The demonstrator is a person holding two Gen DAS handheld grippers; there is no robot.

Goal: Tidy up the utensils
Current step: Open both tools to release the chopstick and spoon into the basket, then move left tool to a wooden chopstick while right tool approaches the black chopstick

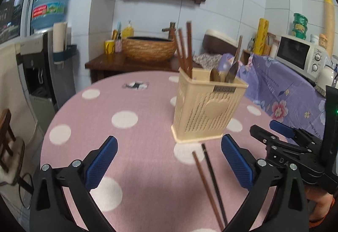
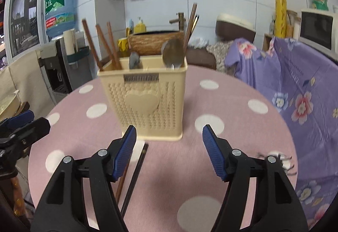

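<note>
Step in hand: I judge I am between picks; a pair of dark brown wooden chopsticks (image 1: 208, 185) lies loose on the round pink desk with white polka dots (image 1: 124, 119), not yet sorted.
Holder: the cream perforated plastic utensil holder with a heart on its front (image 2: 147, 101) stands upright mid-desk, with brown chopsticks in its left compartment, a steel spoon (image 2: 172, 53) to the right and a greyish utensil I cannot identify between.
Loose pair: just in front of the holder's base, their near ends running toward me.
Left gripper (image 1: 169, 163): jaws spread wide, nothing between the blue pads; the chopsticks lie below, toward its right finger.
Right gripper (image 2: 168, 151): open about halfway, empty; the chopsticks pass under its left finger.
Next move: I reckon lowering one gripper over the pair and closing across both sticks, then lifting them to the left compartment.
</note>
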